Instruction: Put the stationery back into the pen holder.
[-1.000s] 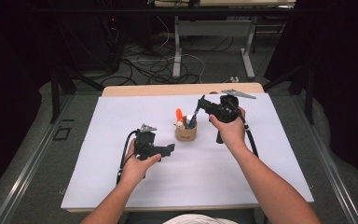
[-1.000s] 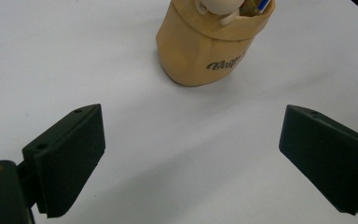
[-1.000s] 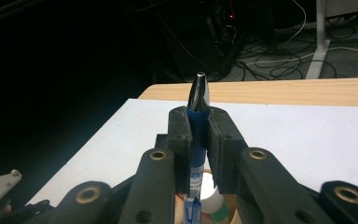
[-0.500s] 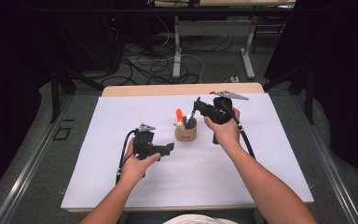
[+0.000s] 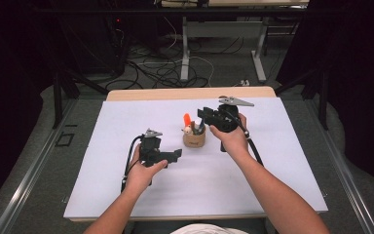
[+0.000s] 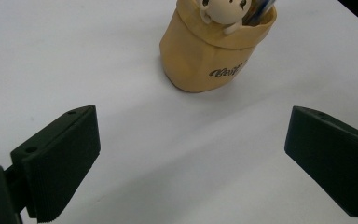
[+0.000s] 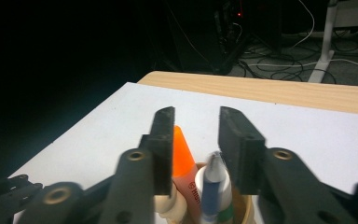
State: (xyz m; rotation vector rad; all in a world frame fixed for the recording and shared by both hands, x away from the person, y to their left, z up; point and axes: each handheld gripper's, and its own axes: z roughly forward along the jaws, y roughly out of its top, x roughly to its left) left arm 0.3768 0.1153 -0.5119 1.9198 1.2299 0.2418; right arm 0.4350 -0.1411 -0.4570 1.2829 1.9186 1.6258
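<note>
A tan pen cup (image 5: pixel 195 140) stands mid-table on the white mat, holding an orange marker (image 5: pixel 187 119), a blue-and-white pen (image 7: pixel 211 185) and a small white figure (image 6: pixel 223 9). My right gripper (image 5: pixel 202 115) hovers just above the cup, pointing left over its mouth. Its jaws have just been opening, and the right gripper (image 7: pixel 196 126) now stands open. The pen's tip rises into the gap low down, and neither pad touches it. The orange marker (image 7: pixel 184 154) stands behind the left jaw. My left gripper (image 5: pixel 176 155) rests open to the left of the cup (image 6: pixel 205 60), nothing between its fingers (image 6: pixel 60 158).
The white mat (image 5: pixel 282 161) covers nearly the whole tabletop, with a wooden strip (image 5: pixel 151 93) bare at the far edge. Cables and table legs lie on the dark floor beyond. Black cables trail from both grippers toward the person.
The right gripper has drifted slightly left over the cup and its jaws have parted. The left gripper has kept still.
</note>
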